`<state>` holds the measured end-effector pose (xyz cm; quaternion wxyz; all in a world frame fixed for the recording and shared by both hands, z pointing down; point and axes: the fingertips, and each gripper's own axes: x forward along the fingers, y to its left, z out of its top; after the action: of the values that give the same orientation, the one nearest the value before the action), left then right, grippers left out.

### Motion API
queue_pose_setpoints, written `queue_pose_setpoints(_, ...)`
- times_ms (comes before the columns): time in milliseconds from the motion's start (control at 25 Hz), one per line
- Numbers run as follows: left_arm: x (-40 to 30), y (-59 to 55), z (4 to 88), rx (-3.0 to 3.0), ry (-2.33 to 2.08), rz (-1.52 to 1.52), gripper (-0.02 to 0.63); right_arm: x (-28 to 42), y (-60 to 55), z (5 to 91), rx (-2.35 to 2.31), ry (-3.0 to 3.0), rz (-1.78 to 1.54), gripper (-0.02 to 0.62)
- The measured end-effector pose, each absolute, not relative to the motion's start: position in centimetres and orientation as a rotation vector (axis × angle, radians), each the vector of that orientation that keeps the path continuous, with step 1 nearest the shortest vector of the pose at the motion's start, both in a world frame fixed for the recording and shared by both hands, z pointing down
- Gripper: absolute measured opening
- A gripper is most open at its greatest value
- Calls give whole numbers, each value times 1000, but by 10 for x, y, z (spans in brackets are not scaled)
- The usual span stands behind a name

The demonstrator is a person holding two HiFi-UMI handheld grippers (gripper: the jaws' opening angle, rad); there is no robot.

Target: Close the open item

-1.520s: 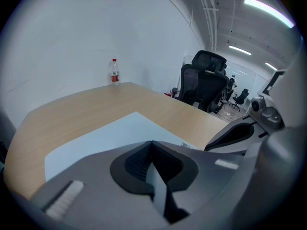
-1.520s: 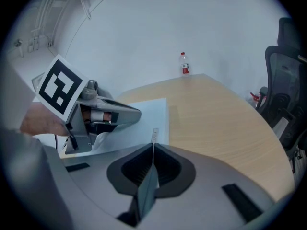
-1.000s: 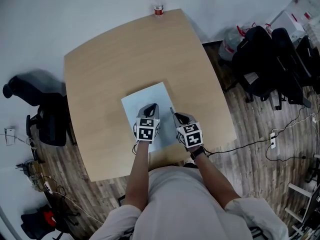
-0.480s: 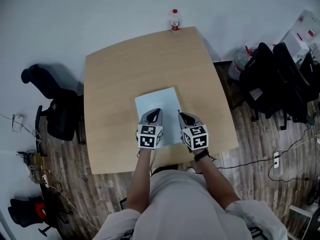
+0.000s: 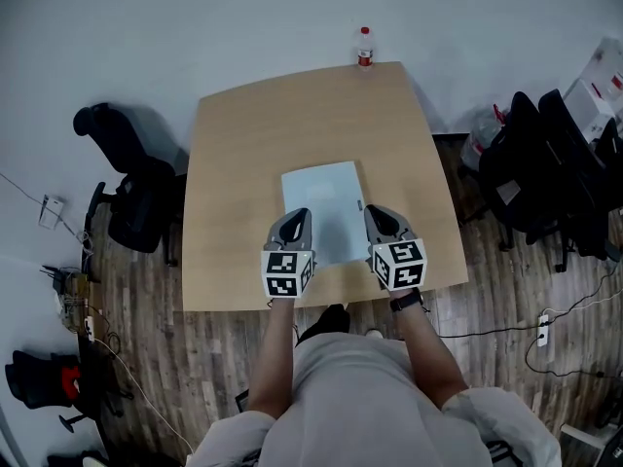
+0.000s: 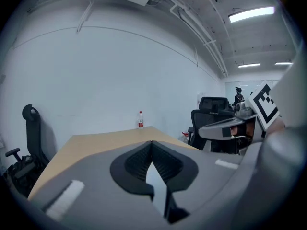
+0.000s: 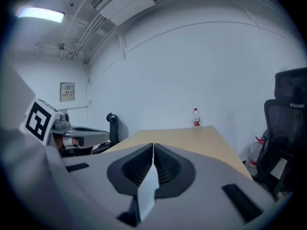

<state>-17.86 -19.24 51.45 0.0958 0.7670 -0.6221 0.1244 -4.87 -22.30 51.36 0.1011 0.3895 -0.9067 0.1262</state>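
Wooden table [image 5: 243,163], one pale-blue flat item [image 5: 326,207], one bottle [image 5: 365,45], left gripper [image 6: 152,143] and right gripper [image 7: 153,145] — fingers pressed together, holding nothing.

Matt, light wood-grain table [image 5: 243,163] under a smooth pale-blue flat item [image 5: 326,202]; left gripper [image 5: 297,214] and right gripper [image 5: 374,212] in matt grey plastic with ribbed black pads [image 6: 136,163]; streaky dark wood-plank floor [image 5: 146,358]

Open table [image 5: 243,163]; bottle [image 5: 365,45] at far edge
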Motion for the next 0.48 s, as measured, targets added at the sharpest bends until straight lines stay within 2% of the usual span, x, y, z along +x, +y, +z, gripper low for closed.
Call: queue_pose_setpoints(480,-155,-97,453,2300,-1986,199,9,-23,-143,448,1142,-2817,262,14)
